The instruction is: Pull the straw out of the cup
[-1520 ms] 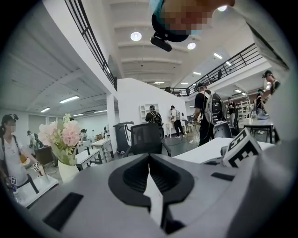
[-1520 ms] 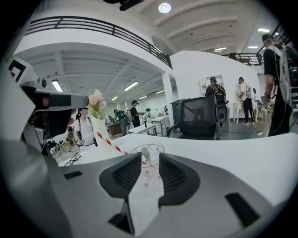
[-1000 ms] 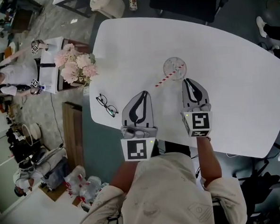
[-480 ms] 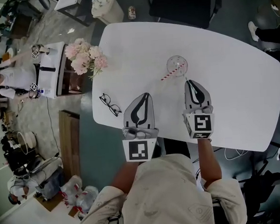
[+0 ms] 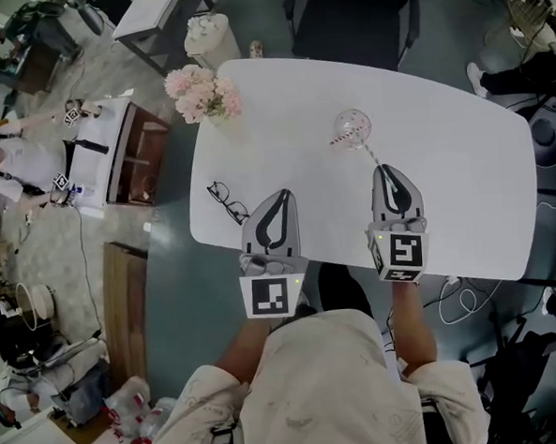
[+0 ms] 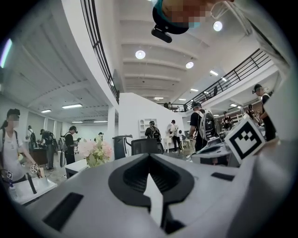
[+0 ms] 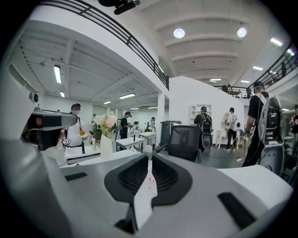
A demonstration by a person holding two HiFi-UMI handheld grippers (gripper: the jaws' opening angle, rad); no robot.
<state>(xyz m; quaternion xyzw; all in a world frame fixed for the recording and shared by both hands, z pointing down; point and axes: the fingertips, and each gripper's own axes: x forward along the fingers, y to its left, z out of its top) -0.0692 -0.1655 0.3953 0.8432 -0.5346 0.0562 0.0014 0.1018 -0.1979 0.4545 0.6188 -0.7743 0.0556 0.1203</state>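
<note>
**Straw in the cup, both tongs closed**

Glasses (image 5: 230,202) lie at the left edge of the surface (image 5: 443,159). The left tongs (image 5: 280,197) are closed and empty. The straw (image 5: 343,138) leans left in the cup (image 5: 352,125). The right tongs (image 5: 385,170), closed and empty, sit just near of the cup.

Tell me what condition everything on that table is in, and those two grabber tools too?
cup: upright on the table, straw inside.
straw: leaning over the cup's rim, not pulled out.
eyeglasses: lying on the table near its edge.
flowers: upright in a vase at the table's corner.
left gripper: jaws shut, empty.
right gripper: jaws shut, empty, short of the cup.
</note>
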